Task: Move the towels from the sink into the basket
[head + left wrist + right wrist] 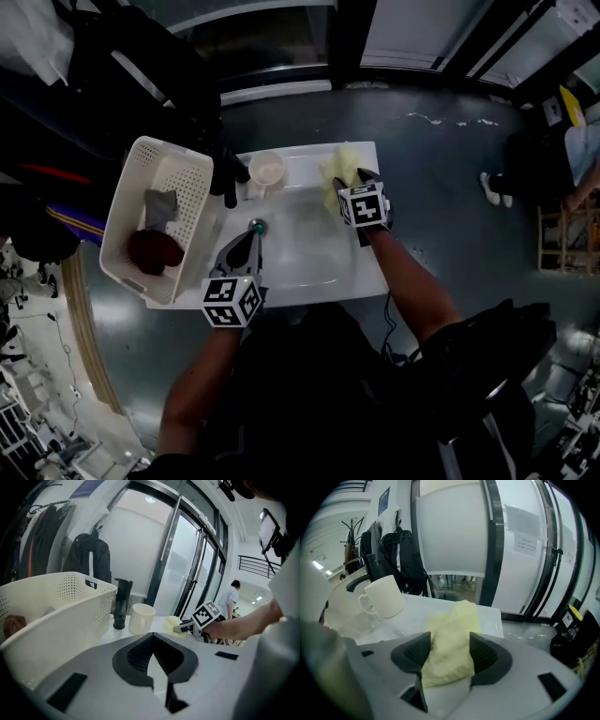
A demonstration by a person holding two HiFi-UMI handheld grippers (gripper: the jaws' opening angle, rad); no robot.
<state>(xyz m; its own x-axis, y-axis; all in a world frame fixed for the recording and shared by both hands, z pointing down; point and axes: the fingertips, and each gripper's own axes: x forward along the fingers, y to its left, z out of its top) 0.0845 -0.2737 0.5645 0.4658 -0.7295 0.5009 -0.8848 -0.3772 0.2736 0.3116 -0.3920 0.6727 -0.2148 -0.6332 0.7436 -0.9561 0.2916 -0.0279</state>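
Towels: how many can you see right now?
3. A yellow towel lies on the sink's far right corner, between the jaws of the right gripper; a grey towel and a dark red towel lie in the basket. More could be hidden beneath those.

The towel (450,639) is pale yellow, the perforated basket (183,178) cream, the mug (384,597) white.

Floor (450,150): dark grey, glossy. Glass doors (412,28) in dark frames span the head view's top edge; a wooden rack (567,234) stands at its right edge. A ceiling light (150,499) glows top centre in the left gripper view.
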